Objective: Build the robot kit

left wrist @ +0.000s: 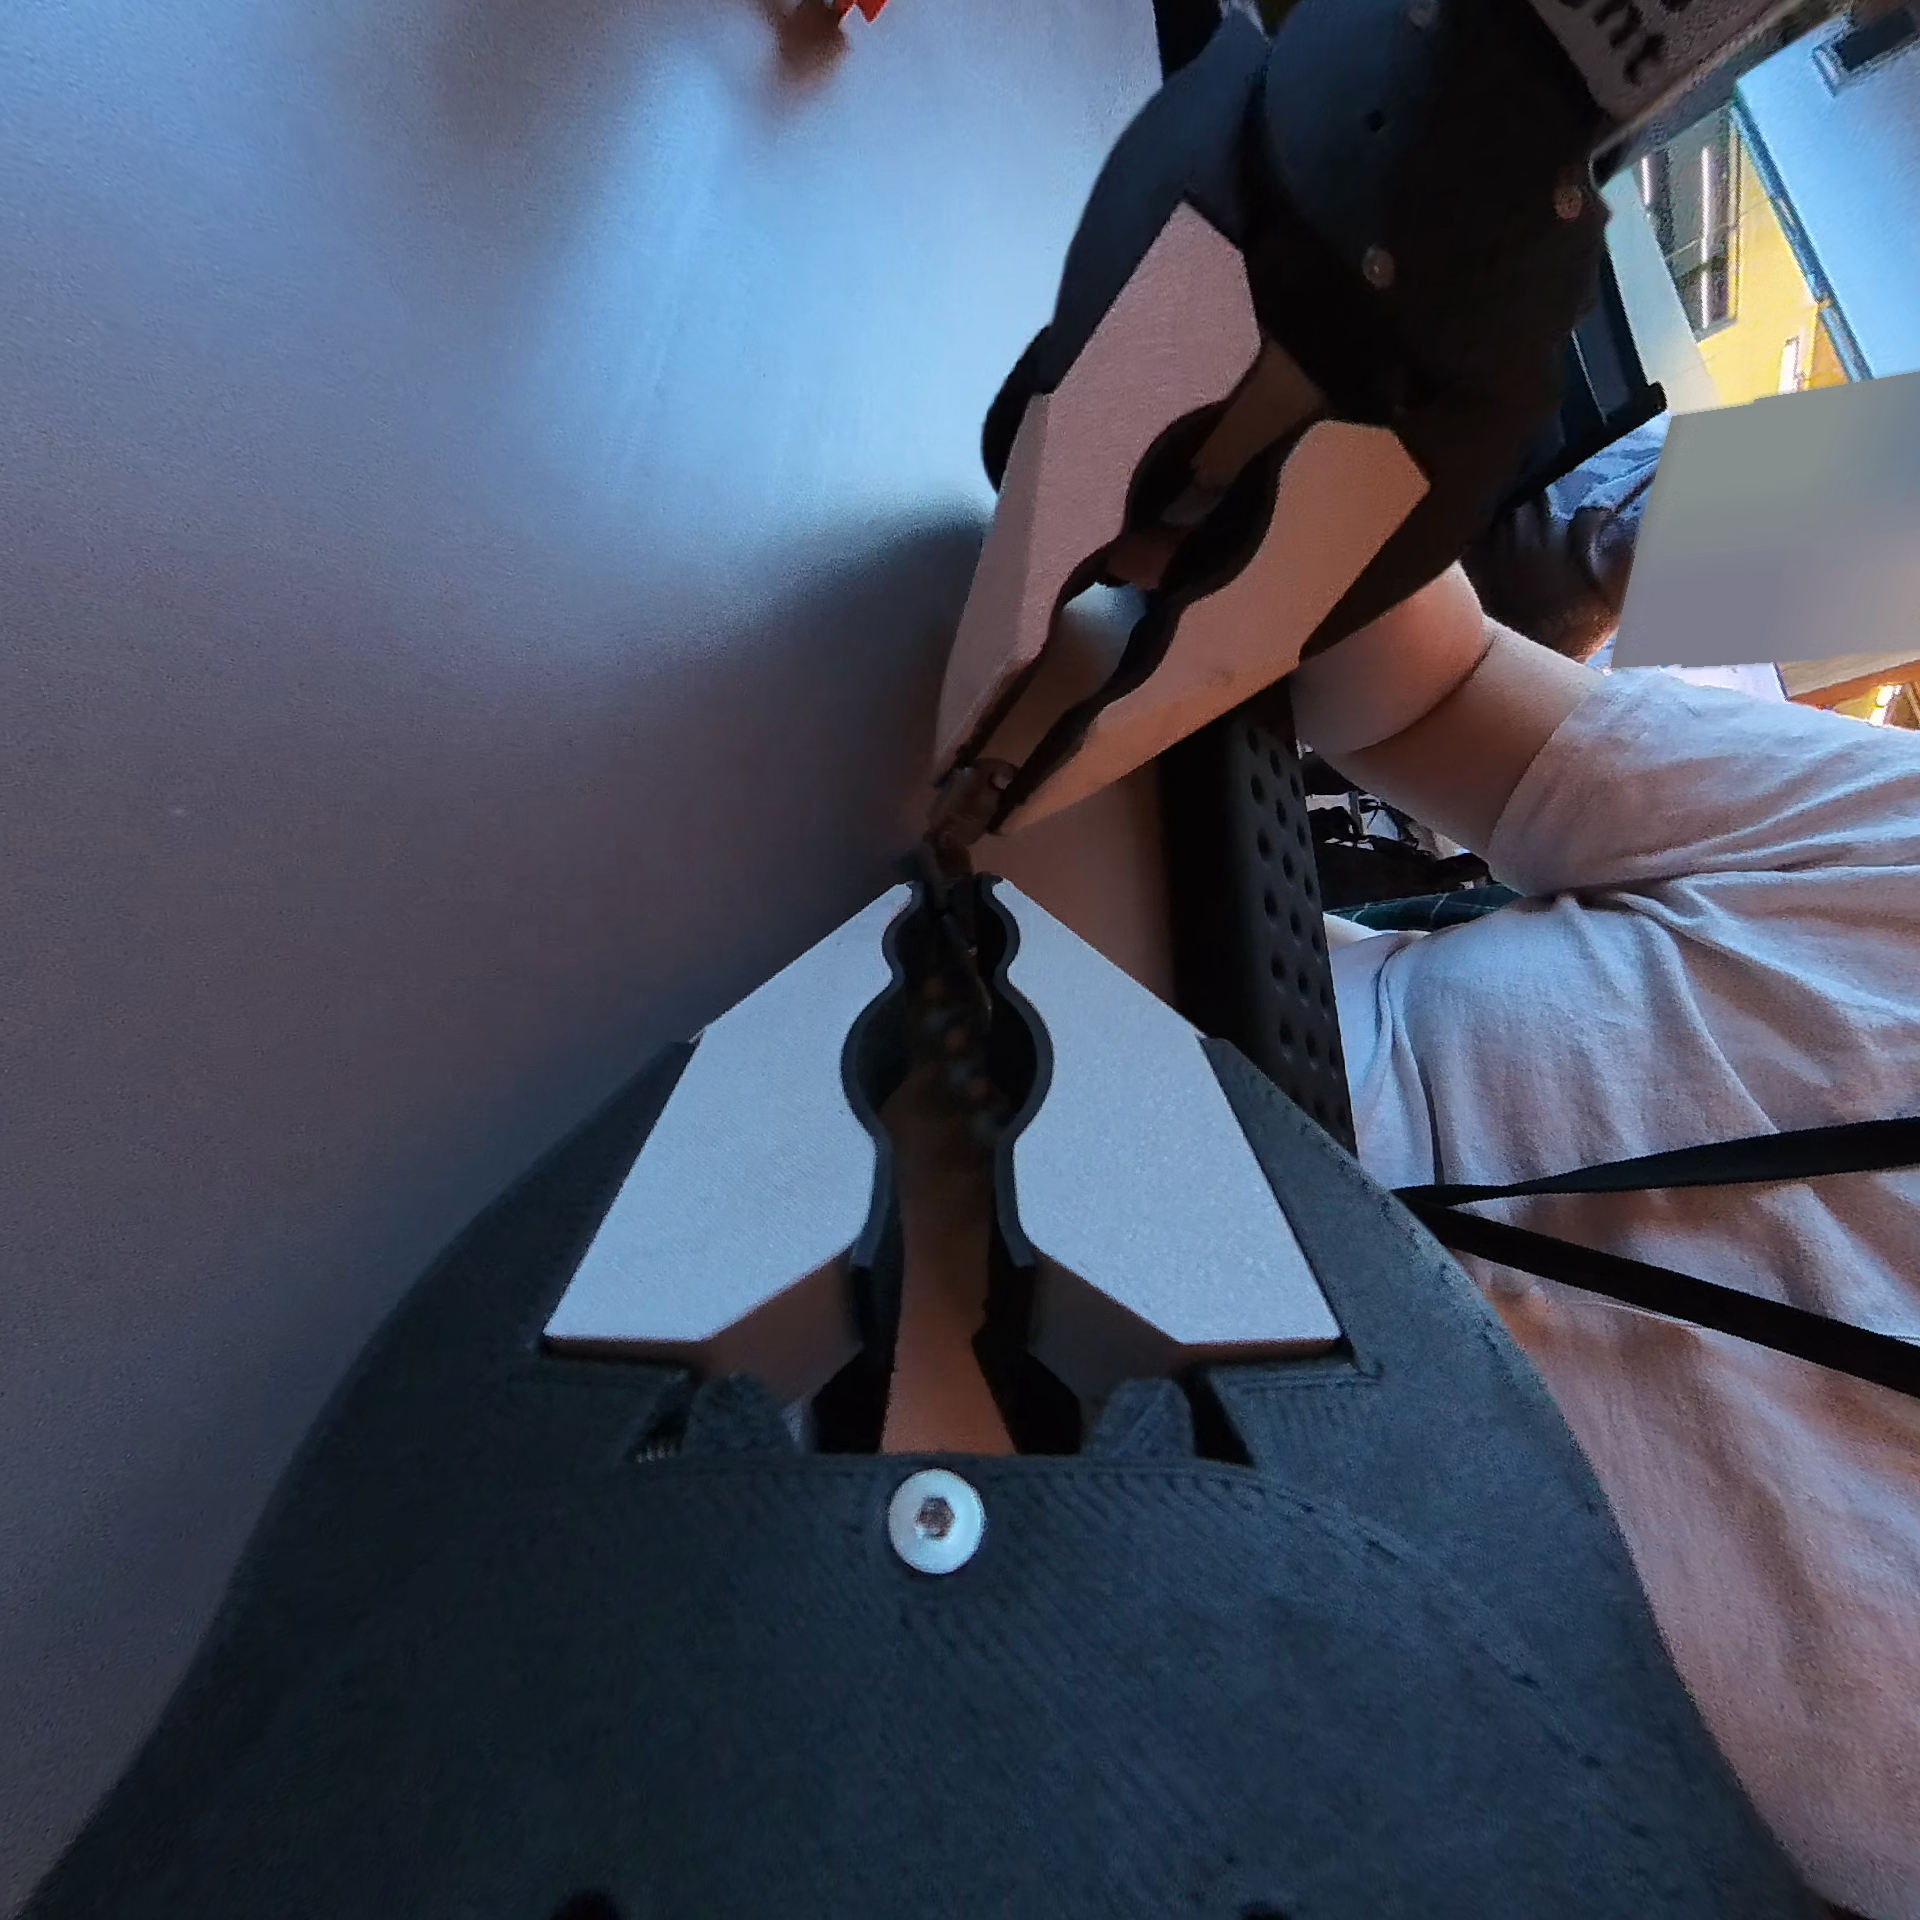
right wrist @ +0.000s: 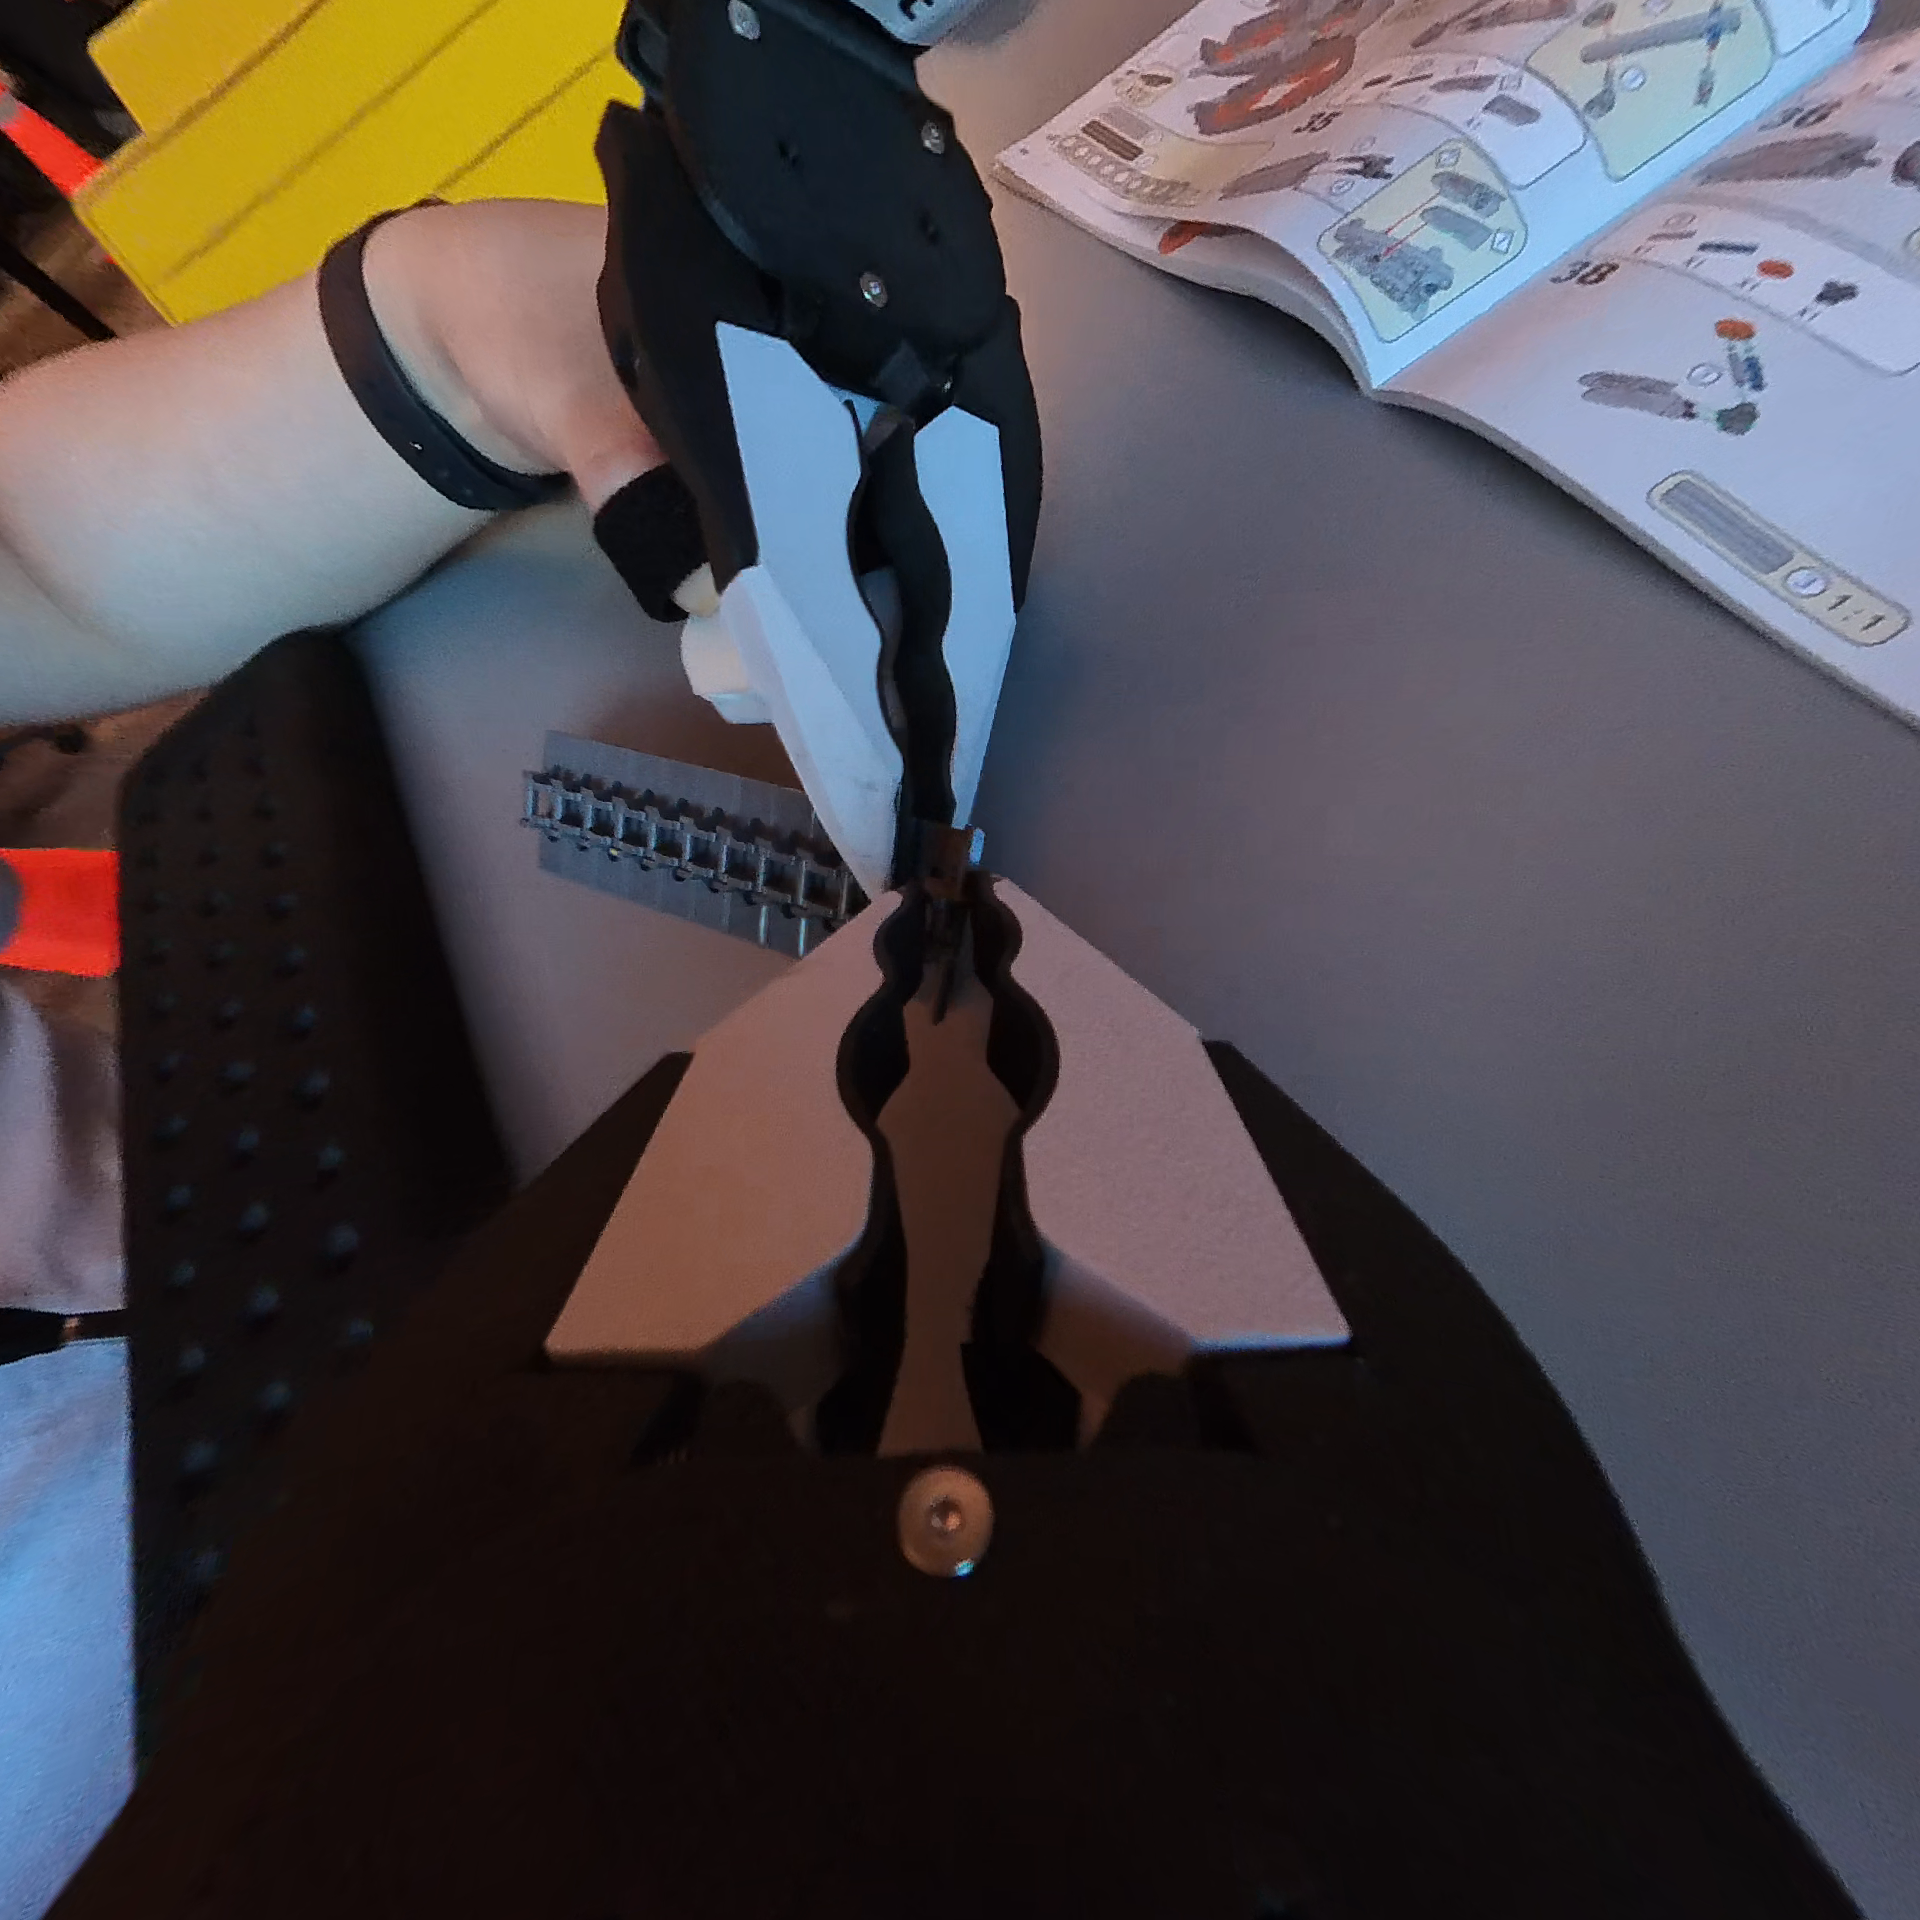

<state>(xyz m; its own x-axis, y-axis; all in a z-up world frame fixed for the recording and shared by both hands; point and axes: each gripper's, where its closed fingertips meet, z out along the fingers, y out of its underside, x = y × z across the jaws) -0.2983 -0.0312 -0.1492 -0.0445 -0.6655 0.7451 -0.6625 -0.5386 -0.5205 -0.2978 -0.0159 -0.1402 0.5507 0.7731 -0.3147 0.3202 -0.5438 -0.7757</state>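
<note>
a plain grey table (right wrist: 1455, 935) fills most of both views. on it, an open instruction booklet (right wrist: 1558, 260) lies at the far right edge, well apart from the grippers. a strip of grey chain links (right wrist: 675, 842) lies flat on the table on a grey patch, just left of where the grippers meet. a black perforated chair back (right wrist: 260, 1039) stands at the table's near left edge, and a yellow cabinet (right wrist: 312, 135) shows beyond the table's far left corner. in the left wrist view a person's arm in a white sleeve (left wrist: 1662, 883) reaches in from the table's edge, and something small and orange (left wrist: 821, 10) sits at the far end of the table.

the two grippers meet tip to tip above the table. the left gripper (left wrist: 951, 888) is clenched on a short dark chain piece (left wrist: 956, 1018) that runs back between its fingers. the right gripper (right wrist: 951, 894) is closed almost fully, pinching a small dark part (right wrist: 948, 862) at its tips. the two held pieces touch at the meeting point; whether they are joined cannot be told.
</note>
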